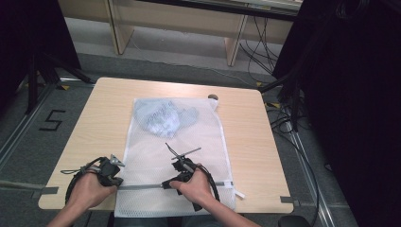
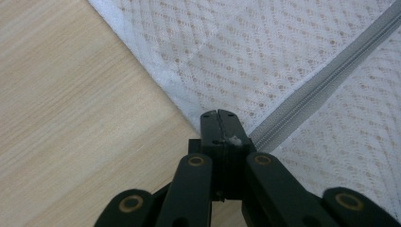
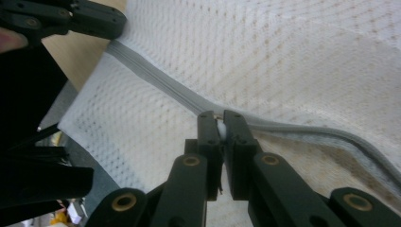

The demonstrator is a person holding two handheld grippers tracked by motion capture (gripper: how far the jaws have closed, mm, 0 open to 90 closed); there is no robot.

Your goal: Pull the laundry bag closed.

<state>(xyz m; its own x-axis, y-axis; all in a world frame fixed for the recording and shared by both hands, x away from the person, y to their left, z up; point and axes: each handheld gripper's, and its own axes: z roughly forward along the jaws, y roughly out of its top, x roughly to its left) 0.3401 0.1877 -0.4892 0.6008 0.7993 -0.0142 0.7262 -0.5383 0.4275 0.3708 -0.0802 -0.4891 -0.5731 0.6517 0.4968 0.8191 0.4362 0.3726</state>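
both grippers are clamped on the mesh laundry bag, left gripper pinning its zipper end, right gripper apparently pinching the slider mid-zip, so steady pulling comes next.

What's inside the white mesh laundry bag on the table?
A crumpled pale blue-grey garment shows through the white mesh laundry bag at its far end; the mesh blurs what kind.
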